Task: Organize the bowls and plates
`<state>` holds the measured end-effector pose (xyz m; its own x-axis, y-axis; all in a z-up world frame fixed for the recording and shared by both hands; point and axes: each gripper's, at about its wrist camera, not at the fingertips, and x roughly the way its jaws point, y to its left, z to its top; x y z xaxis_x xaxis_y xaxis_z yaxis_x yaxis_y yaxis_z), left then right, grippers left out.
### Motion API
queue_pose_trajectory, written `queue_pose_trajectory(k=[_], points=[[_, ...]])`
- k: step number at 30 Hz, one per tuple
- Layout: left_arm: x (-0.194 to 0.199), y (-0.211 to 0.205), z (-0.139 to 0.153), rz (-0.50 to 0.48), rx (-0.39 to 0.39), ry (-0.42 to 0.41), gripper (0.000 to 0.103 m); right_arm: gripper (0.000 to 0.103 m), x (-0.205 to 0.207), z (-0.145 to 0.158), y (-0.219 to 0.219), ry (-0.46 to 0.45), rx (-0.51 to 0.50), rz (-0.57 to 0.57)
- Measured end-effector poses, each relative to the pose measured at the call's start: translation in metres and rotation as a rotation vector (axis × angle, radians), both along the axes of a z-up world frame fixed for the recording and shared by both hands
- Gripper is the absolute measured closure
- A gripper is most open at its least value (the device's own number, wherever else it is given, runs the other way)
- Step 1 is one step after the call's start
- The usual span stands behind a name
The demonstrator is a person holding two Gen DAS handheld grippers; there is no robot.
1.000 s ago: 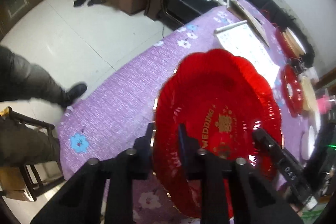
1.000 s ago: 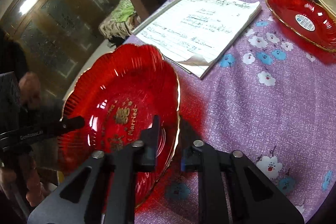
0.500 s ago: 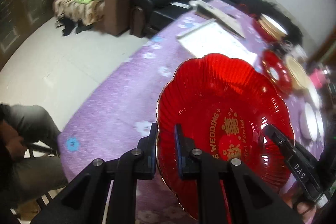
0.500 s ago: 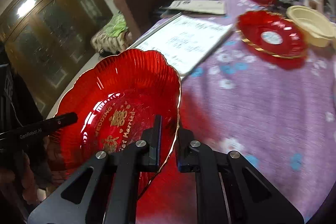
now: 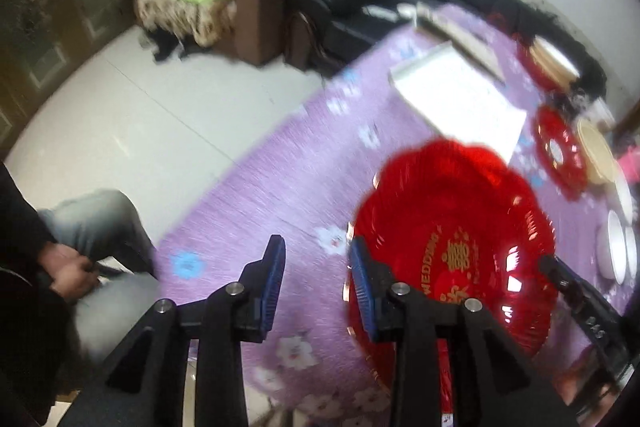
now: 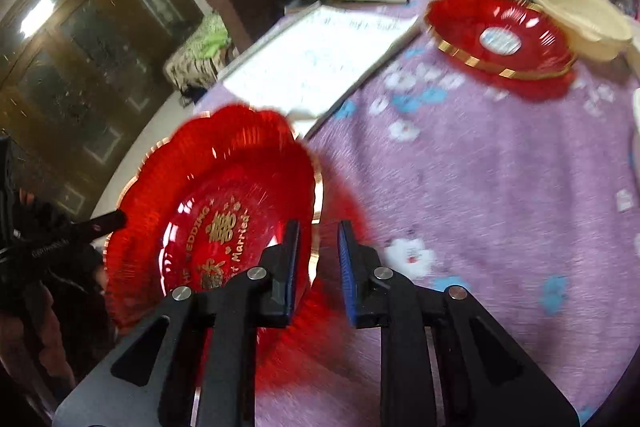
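Both my grippers, left point(image 5: 316, 287) and right point(image 6: 318, 267), had just been opening: jaws narrowly apart, pads off the red plate point(image 6: 216, 211) on the purple tablecloth point(image 6: 480, 187).

The near rim of the red wedding plate point(image 5: 460, 247) is covered by the left gripper point(image 5: 316, 283) – its gold lettering is partly blocked in the right wrist view. Whether the plate rests on the purple tablecloth point(image 6: 480, 167) cannot be told – everything is motion-smeared. The white bowls point(image 5: 618, 251) are cropped at the edge.

red scalloped plate point(image 6: 224, 203), gold-rimmed, on purple tablecloth
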<state>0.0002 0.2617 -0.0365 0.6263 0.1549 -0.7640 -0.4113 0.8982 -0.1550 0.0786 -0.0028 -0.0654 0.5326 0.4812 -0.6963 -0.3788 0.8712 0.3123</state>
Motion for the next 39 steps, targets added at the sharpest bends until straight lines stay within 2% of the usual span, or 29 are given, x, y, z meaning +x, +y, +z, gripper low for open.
queue_pose_trajectory(k=[1, 2, 4, 6, 9, 11, 14, 16, 17, 20, 24, 28, 32, 35, 39], points=[[-0.003, 0.0, 0.008, 0.01, 0.03, -0.016, 0.066, 0.068, -0.002, 0.006, -0.013, -0.014, 0.019, -0.014], [-0.008, -0.003, 0.019, 0.025, 0.068, -0.04, 0.062, 0.064, -0.004, 0.011, -0.025, -0.031, 0.037, -0.031], [-0.012, -0.011, 0.044, 0.033, 0.103, -0.111, 0.052, 0.062, -0.008, 0.026, -0.051, -0.073, 0.069, -0.092], [-0.002, -0.025, 0.065, -0.04, 0.086, -0.173, 0.032, 0.062, -0.001, 0.04, -0.084, -0.086, 0.121, -0.162], [0.038, -0.063, 0.088, -0.185, 0.045, -0.189, 0.029, 0.062, 0.025, 0.049, -0.117, -0.054, 0.205, -0.267], [0.073, -0.089, 0.094, -0.286, 0.01, -0.163, 0.026, 0.062, 0.044, 0.049, -0.131, -0.025, 0.245, -0.316], [0.141, -0.13, 0.088, -0.386, -0.036, -0.079, 0.026, 0.062, 0.075, 0.047, -0.14, 0.042, 0.285, -0.362], [0.19, -0.149, 0.078, -0.418, -0.078, 0.0, 0.026, 0.062, 0.092, 0.043, -0.142, 0.083, 0.308, -0.382], [0.202, -0.153, 0.075, -0.425, -0.083, 0.017, 0.026, 0.062, 0.099, 0.042, -0.144, 0.095, 0.317, -0.39], [0.257, -0.173, 0.071, -0.441, -0.042, 0.041, 0.026, 0.062, 0.12, 0.037, -0.146, 0.133, 0.319, -0.433], [0.309, -0.193, 0.065, -0.479, 0.018, 0.077, 0.026, 0.062, 0.136, 0.031, -0.153, 0.169, 0.317, -0.492], [0.342, -0.206, 0.051, -0.504, 0.057, 0.118, 0.026, 0.062, 0.152, 0.03, -0.155, 0.183, 0.272, -0.539], [0.363, -0.208, 0.036, -0.522, 0.03, 0.151, 0.026, 0.062, 0.162, 0.025, -0.158, 0.197, 0.237, -0.58], [0.371, -0.216, 0.027, -0.537, 0.045, 0.171, 0.026, 0.062, 0.169, 0.02, -0.158, 0.217, 0.233, -0.584], [0.372, -0.229, 0.018, -0.599, 0.018, 0.186, 0.026, 0.062, 0.179, 0.009, -0.156, 0.25, 0.23, -0.584]])
